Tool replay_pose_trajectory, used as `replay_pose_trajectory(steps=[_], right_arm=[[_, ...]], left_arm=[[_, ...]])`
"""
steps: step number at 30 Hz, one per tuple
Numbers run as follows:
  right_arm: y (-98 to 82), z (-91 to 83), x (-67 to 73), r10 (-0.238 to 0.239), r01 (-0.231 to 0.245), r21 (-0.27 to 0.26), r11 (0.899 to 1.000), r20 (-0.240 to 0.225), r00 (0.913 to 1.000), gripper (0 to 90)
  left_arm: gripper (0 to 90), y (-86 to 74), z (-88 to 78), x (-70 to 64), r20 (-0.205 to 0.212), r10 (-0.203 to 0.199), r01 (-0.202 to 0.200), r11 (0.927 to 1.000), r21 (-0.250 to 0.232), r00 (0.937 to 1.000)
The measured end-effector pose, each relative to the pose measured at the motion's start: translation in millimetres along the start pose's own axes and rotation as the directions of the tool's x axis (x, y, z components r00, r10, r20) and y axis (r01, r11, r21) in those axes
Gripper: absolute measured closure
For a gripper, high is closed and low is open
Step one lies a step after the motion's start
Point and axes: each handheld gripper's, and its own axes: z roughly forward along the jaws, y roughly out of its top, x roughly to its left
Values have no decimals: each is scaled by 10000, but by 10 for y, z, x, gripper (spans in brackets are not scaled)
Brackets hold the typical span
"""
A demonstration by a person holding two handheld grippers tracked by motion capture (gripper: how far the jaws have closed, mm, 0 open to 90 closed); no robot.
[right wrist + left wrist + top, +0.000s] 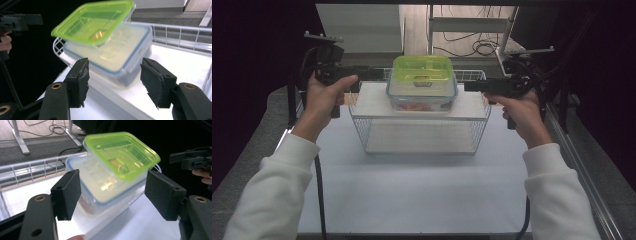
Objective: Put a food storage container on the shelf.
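A white table (412, 190) fills the near ground under a dark room. On it stands a wire basket (362, 131) topped by a white shelf (372, 102). On the shelf sits a clear box with a blue rim (422, 97), a green-lidded box (422, 70) stacked on it. The left gripper (379, 74) and right gripper (468, 86) flank the boxes, jaws apart, holding nothing. Behind lie cables on the floor (477, 47).
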Motion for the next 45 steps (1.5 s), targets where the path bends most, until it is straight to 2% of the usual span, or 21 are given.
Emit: replay_pose_trajectory(steps=[3, 6, 9, 13, 18, 21, 24, 27, 35, 39, 42, 45], right_arm=[[-96, -3, -10, -139, 139, 90, 9999, -10, 9999, 389], [-202, 16, -32, -199, 200, 121, 9997, -84, 9998, 386], [-329, 58, -66, -222, 227, 245, 9994, -182, 9996, 386], [-489, 115, -119, -292, 300, 334, 9990, -241, 9993, 386], [-701, 149, -157, -421, 433, 411, 9982, -316, 9986, 385], [-842, 163, -182, -498, 512, 413, 9978, -356, 9981, 385], [-988, 180, -206, -625, 638, 527, 9966, -271, 9977, 385], [-1148, 204, -223, -663, 683, 650, 9955, -336, 9972, 379], [-1571, 310, -268, -734, 787, 922, 9926, -596, 9955, 370], [-1751, 406, -296, -843, 895, 1267, 9879, -453, 9954, 360], [-1867, 476, -306, -785, 860, 1496, 9850, -559, 9953, 353], [-1931, 523, -314, -783, 871, 1641, 9826, -594, 9952, 346]], left_arm=[[289, -101, -85, -1, 94, 37, -37, 10000, -15, 9999], [290, -209, -136, -11, -62, 299, -299, 9995, 74, 9995], [289, -316, -153, -6, 141, 316, -317, 9994, 113, 9994], [289, -501, -137, -23, 380, 447, -457, 9986, 252, 9983], [289, -777, -91, -37, 808, 338, -363, 9989, 299, 9962], [289, -934, -57, -55, 799, 437, -470, 9981, 409, 9958], [287, -1108, -29, -46, 1056, 333, -390, 9979, 522, 9938], [285, -1290, 2, -44, 845, 450, -506, 9966, 647, 9954], [283, -1652, 66, -41, 851, 532, -607, 9943, 879, 9949], [283, -1804, 70, -53, 836, 639, -719, 9927, 972, 9944], [282, -1900, 86, -49, 1008, 610, -721, 9913, 1104, 9930], [281, -1973, 116, -34, 986, 587, -709, 9895, 1256, 9934]])
